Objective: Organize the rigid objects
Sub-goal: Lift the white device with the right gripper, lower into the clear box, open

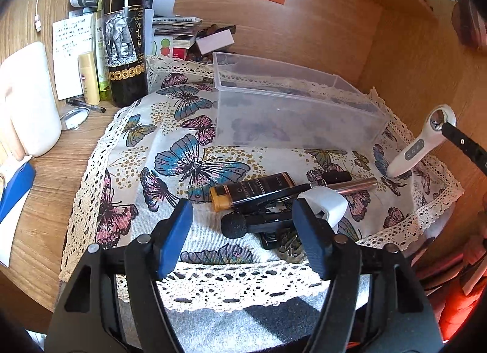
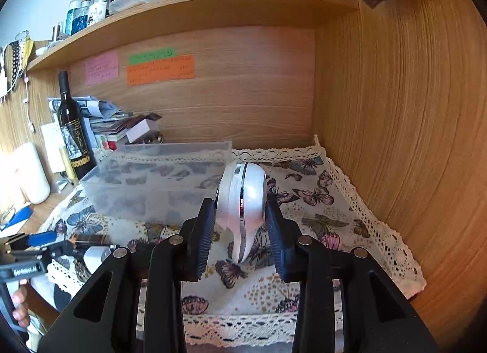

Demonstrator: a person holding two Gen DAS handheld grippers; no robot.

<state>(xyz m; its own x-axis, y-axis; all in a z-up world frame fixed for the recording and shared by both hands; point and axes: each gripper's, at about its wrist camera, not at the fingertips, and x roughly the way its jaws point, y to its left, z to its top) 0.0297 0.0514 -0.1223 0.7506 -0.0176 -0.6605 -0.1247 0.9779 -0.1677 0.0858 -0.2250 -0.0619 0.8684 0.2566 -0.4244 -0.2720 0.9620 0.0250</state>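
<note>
My right gripper (image 2: 240,216) jaws clamp the white massager (image 2: 242,197); my left gripper (image 1: 243,225) jaws gape wide before the black tube (image 1: 255,188)

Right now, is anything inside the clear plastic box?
No, the clear plastic box holds nothing; only the butterfly cloth shows through its walls.

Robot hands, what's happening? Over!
Right tool shut on white wand, tip on cloth. Left tool open over clutter pile. Bin empty, nothing blocking.
</note>
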